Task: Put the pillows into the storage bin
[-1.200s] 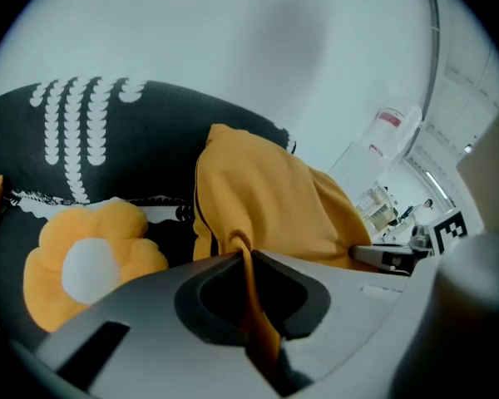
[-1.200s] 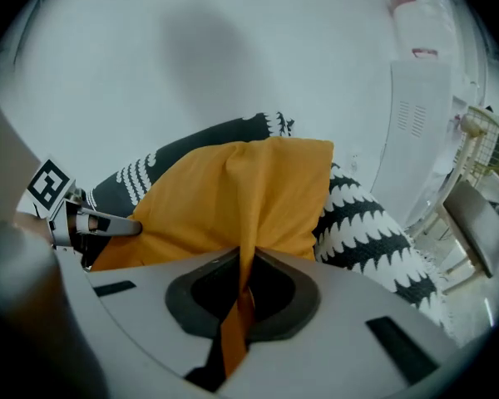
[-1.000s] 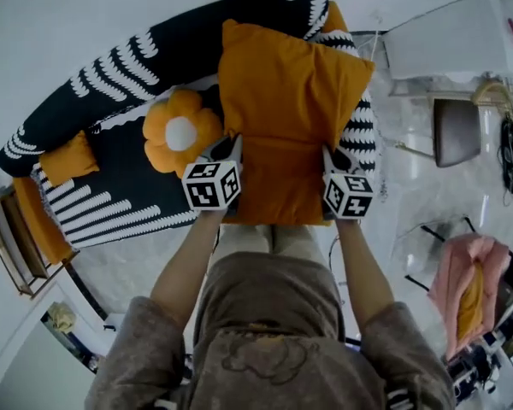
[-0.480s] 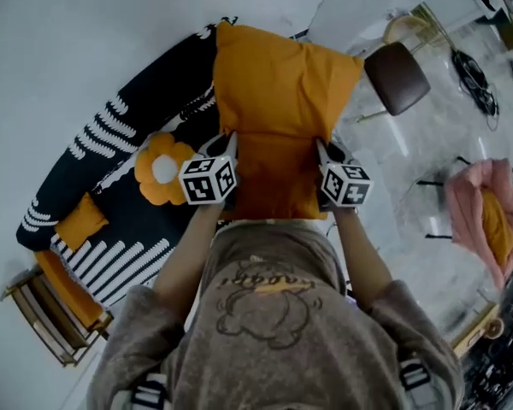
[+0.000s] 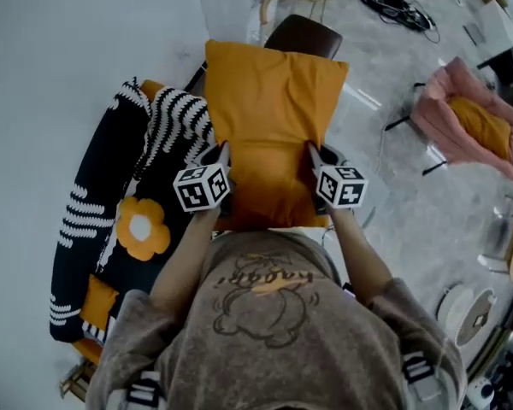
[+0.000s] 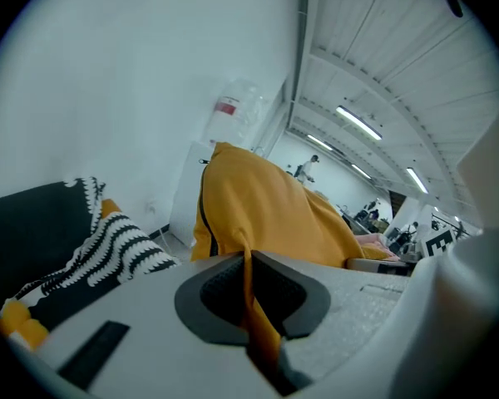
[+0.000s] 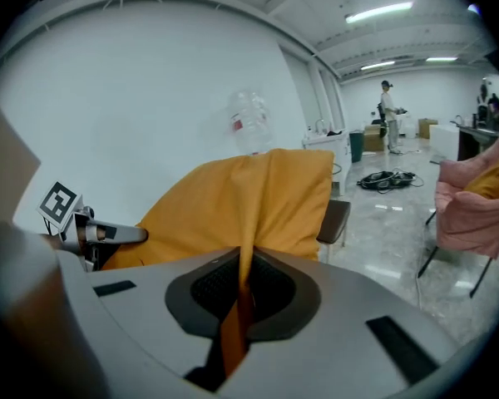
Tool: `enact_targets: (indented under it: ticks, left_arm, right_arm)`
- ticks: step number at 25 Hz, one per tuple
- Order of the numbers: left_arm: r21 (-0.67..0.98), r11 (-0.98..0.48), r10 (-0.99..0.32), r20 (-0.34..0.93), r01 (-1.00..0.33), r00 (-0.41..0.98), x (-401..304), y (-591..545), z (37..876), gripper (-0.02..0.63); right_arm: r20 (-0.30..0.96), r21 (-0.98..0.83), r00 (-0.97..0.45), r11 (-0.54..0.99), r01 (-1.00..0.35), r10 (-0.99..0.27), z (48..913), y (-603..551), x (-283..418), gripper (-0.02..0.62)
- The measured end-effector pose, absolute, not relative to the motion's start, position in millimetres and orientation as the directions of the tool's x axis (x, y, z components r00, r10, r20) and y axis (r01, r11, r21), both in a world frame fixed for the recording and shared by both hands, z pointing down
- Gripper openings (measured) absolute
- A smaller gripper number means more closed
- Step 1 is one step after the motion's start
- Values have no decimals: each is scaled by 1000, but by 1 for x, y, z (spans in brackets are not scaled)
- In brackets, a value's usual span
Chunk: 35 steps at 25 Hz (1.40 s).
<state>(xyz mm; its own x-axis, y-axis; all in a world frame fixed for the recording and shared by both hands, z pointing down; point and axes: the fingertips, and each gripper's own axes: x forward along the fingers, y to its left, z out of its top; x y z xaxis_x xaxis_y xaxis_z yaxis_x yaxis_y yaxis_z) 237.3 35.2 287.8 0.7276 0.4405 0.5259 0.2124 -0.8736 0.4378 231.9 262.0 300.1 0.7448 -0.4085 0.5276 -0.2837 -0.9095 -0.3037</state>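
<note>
A large orange pillow hangs in the air in front of me, held by both sides. My left gripper is shut on its left edge and my right gripper on its right edge. In the left gripper view the orange pillow runs as a pinched fold between the jaws of the left gripper. In the right gripper view the orange pillow is likewise clamped in the right gripper. A pink storage bin at the right holds another orange pillow.
The black-and-white sofa lies at the left with a flower cushion and a small orange pillow. A brown chair stands behind the held pillow. Cables lie on the marble floor. A person stands far off.
The view has swung right with the pillow still held: the sofa has slid to the left and below, and the pink bin has come nearer at the upper right.
</note>
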Motion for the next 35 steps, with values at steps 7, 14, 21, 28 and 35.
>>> enact_targets:
  ticks: [7, 14, 21, 28, 35]
  left_arm:
    - [437, -805, 589, 520, 400, 618, 233, 205, 295, 12]
    - [440, -662, 737, 532, 607, 418, 233, 355, 301, 12]
    - [427, -475, 801, 573, 769, 177, 213, 457, 324, 12]
    - [388, -255, 781, 623, 886, -48, 199, 519, 363, 12]
    - [298, -80, 688, 707, 951, -163, 186, 566, 440, 12]
  right_arm:
    - [507, -315, 828, -946, -80, -239, 300, 425, 174, 9]
    - [517, -311, 856, -928, 206, 17, 306, 551, 116, 9]
    - [546, -334, 795, -801, 496, 265, 331, 608, 42, 9]
    - [577, -372, 696, -622, 690, 428, 370, 613, -9, 9]
    - [618, -428, 614, -445, 787, 492, 447, 596, -37, 11]
